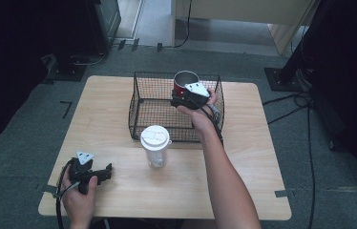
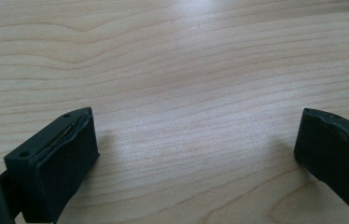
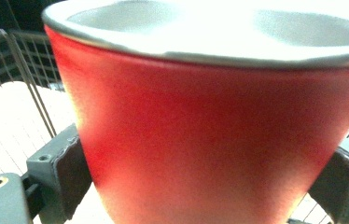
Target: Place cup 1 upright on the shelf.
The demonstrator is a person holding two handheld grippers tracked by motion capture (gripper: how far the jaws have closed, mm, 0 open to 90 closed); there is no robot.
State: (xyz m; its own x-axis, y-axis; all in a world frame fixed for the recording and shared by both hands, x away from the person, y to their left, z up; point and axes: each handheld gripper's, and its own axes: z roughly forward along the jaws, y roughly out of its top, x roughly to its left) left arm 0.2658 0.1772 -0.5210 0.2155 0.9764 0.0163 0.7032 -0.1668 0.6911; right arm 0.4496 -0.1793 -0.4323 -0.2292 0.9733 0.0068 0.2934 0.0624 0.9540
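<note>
- One red cup (image 3: pixel 210 140) is the thing in hand: glossy red outside, pale silvery inside, with a thin metal-coloured rim, wider at the mouth than lower down, upright.
- In the high view the cup (image 1: pixel 184 82) sits over the far right part of the black wire basket (image 1: pixel 144 107), held inside its walls.
- The right gripper (image 1: pixel 186 98) is clenched on the cup, one black jaw pressed to each side of its lower wall.
- Just in front of the basket, on the wooden table (image 1: pixel 243 167), stands a clear tumbler with a white lid (image 1: pixel 155 145), apart from the cup.
- The left gripper (image 1: pixel 101 174) rests near the table's near left corner, its jaws spread wide over bare wood with nothing between them.
</note>
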